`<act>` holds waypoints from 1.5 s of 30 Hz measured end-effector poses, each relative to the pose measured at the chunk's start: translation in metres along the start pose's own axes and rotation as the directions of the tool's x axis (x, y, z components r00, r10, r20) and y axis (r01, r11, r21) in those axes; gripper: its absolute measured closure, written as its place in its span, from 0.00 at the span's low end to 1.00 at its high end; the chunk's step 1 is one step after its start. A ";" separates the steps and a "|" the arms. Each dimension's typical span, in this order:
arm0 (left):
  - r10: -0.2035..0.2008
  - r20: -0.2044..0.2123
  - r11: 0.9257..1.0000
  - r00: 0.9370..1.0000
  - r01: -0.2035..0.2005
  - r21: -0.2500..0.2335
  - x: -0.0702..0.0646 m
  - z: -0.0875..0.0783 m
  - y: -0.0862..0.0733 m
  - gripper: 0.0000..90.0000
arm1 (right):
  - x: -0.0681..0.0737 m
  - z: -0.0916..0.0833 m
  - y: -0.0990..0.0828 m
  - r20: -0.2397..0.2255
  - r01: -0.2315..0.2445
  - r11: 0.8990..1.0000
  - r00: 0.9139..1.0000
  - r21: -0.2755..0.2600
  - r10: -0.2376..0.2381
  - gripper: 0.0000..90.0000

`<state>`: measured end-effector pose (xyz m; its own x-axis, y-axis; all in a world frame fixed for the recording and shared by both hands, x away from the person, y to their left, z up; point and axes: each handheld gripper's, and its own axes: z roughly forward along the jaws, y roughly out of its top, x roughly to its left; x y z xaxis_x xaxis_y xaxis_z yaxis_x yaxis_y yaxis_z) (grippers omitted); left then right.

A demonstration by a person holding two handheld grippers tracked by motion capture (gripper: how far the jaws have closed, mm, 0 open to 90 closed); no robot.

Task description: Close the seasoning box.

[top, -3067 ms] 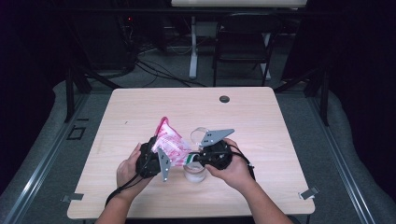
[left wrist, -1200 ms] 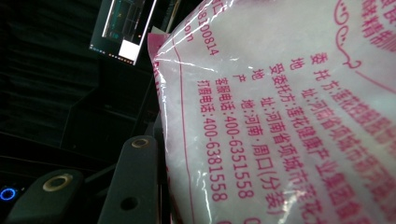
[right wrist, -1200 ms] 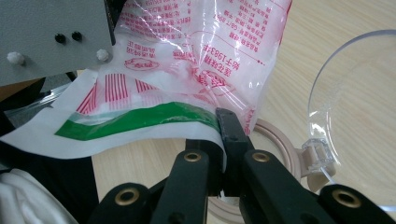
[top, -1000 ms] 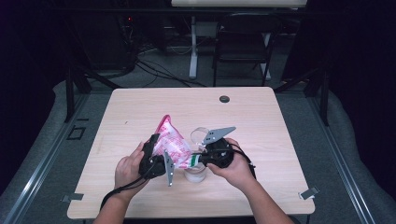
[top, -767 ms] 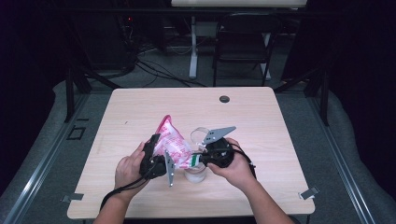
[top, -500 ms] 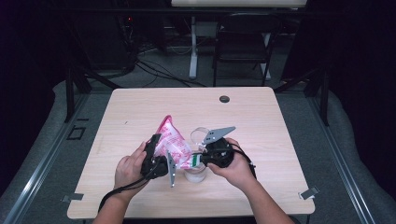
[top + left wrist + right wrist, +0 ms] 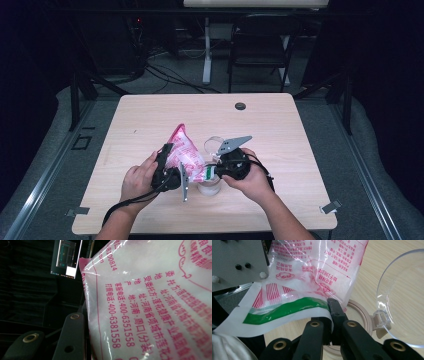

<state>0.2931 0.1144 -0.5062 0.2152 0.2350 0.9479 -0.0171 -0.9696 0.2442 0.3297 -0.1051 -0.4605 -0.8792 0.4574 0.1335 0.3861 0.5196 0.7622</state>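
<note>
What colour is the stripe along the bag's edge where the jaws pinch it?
Green, on the white and pink bag; it shows best in the right gripper view.

A light wooden table (image 7: 280, 125) sits in the middle of the frame, with dark floor all around it. Its top has rounded corners. Near the top edge, a bit right of the middle, there is a small round black cap (image 7: 240, 106) set in the wood. Low down in the middle, a clear jar (image 7: 209, 186) stands on the table, and its clear round lid (image 7: 216, 145) hangs open just above it in the frame.
</note>
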 end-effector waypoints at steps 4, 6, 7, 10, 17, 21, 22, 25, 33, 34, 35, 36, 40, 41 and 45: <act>0.012 -0.008 1.000 1.000 -0.012 -0.001 0.001 0.000 0.001 0.69 | -0.001 0.000 0.000 -0.004 0.000 1.000 1.000 0.000 0.000 1.00; 0.019 -0.010 1.000 1.000 -0.019 -0.004 0.002 0.000 0.002 0.69 | -0.002 0.000 -0.001 -0.004 -0.004 1.000 1.000 0.002 0.004 1.00; 0.018 -0.009 1.000 1.000 -0.018 0.000 0.003 0.000 0.002 0.69 | -0.002 0.000 -0.001 -0.003 -0.006 1.000 1.000 0.000 0.006 1.00; 0.015 -0.009 1.000 1.000 -0.015 -0.005 0.004 0.000 0.003 0.69 | -0.002 -0.001 -0.001 -0.003 -0.007 1.000 1.000 0.000 0.007 1.00; 0.029 -0.021 0.999 0.999 -0.029 -0.015 0.006 0.000 0.004 0.69 | -0.004 -0.001 -0.002 -0.005 -0.011 1.000 1.000 0.003 0.011 1.00; 0.035 -0.021 0.999 0.999 -0.036 -0.010 0.007 -0.001 0.005 0.69 | -0.004 -0.001 -0.002 -0.002 -0.014 1.000 1.000 0.004 0.014 1.00; 0.037 -0.021 0.999 0.999 -0.038 -0.012 0.007 -0.001 0.005 0.69 | -0.004 -0.001 -0.002 -0.001 -0.013 1.000 1.000 0.004 0.013 1.00; 0.044 -0.022 0.999 0.999 -0.045 -0.010 0.007 -0.001 0.005 0.69 | -0.004 0.000 -0.002 -0.001 -0.010 1.000 1.000 0.007 0.010 1.00; 0.057 -0.032 0.998 0.998 -0.057 -0.014 0.009 -0.002 0.006 0.69 | -0.004 0.000 -0.003 -0.001 -0.008 1.000 1.000 0.016 0.008 1.00; 0.057 -0.034 0.998 0.998 -0.058 -0.014 0.009 -0.002 0.006 0.69 | -0.004 0.000 -0.003 0.001 -0.004 1.000 1.000 0.021 0.004 1.00; 0.058 -0.035 0.998 0.998 -0.058 -0.013 0.009 -0.002 0.006 0.69 | -0.004 0.000 -0.003 0.003 -0.003 1.000 1.000 0.023 0.003 1.00; 0.058 -0.035 0.998 0.998 -0.058 -0.014 0.009 -0.002 0.006 0.69 | -0.004 0.001 -0.003 0.005 -0.004 1.000 1.000 0.022 0.004 1.00; 0.056 -0.035 0.998 0.998 -0.056 -0.009 0.009 -0.002 0.006 0.69 | -0.004 0.000 -0.003 0.004 -0.006 1.000 1.000 0.023 0.006 1.00; 0.056 -0.036 0.998 0.998 -0.057 -0.010 0.009 -0.002 0.006 0.69 | -0.004 0.000 -0.003 0.003 -0.004 1.000 1.000 0.025 0.004 1.00; 0.058 -0.038 0.998 0.998 -0.059 -0.014 0.009 -0.002 0.007 0.69 | -0.005 0.000 -0.003 0.005 -0.007 1.000 1.000 0.025 0.007 1.00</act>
<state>0.2926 0.1101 -0.4955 0.1768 0.1805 0.9676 -0.0437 -0.9806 0.1909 0.3327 -0.1088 -0.4638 -0.8752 0.4644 0.1358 0.3992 0.5344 0.7451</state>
